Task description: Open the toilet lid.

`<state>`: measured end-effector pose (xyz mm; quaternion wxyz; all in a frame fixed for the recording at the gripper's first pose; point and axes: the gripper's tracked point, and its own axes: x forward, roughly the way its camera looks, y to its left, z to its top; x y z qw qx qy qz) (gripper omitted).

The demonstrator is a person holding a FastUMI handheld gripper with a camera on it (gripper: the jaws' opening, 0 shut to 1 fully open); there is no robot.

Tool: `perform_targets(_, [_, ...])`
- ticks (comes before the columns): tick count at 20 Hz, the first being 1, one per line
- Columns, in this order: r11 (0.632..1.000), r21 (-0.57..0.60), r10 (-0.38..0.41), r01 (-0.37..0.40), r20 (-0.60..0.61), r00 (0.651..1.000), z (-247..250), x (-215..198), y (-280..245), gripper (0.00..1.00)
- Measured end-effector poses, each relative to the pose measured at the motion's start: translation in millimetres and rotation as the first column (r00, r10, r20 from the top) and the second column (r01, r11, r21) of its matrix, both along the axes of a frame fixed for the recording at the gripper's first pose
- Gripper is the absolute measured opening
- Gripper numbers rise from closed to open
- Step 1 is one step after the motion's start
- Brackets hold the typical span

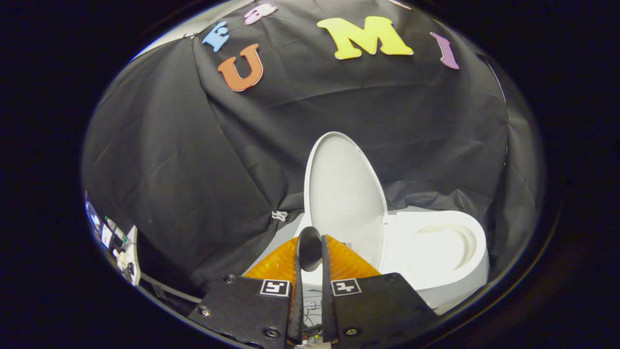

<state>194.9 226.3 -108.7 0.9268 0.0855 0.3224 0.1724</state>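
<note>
Two fingers (310,252) sit pressed nearly together, gripping nothing, their tips hiding the lower edge of the raised toilet lid (345,194); beside it, the seat (443,242) lies exposed.

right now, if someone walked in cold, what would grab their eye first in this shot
The white toilet lid stands raised and upright just beyond the fingers, its inner face to the camera. Beside it sits the open toilet seat and bowl, against the black cloth wall. The gripper fingers sit nearly closed with a narrow gap, holding nothing, just ahead of the lid.
</note>
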Motion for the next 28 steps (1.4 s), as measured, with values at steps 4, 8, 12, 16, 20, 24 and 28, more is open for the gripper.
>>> perform_targets(4, [1.000, -0.029, -0.011, 0.012, 0.025, 1.000, 2, 2, -4, 0.19])
perform_targets(8, [1.000, -0.004, 0.018, -0.018, 0.018, 1.000, -5, 2, -2, 0.36])
perform_targets(12, [1.000, 0.001, 0.025, -0.025, 0.034, 0.999, -2, -10, -3, 0.46])
perform_targets(16, [0.994, -0.094, 0.071, -0.057, 0.160, 0.984, 13, -14, -17, 0.58])
perform_targets(20, [0.990, -0.109, 0.117, -0.094, 0.230, 0.966, 28, -32, -26, 0.60])
perform_targets(24, [0.992, -0.111, 0.088, -0.058, 0.285, 0.955, 30, -44, -61, 0.80])
perform_targets(28, [0.992, -0.128, 0.045, -0.006, 0.299, 0.953, 24, -52, -110, 0.80])
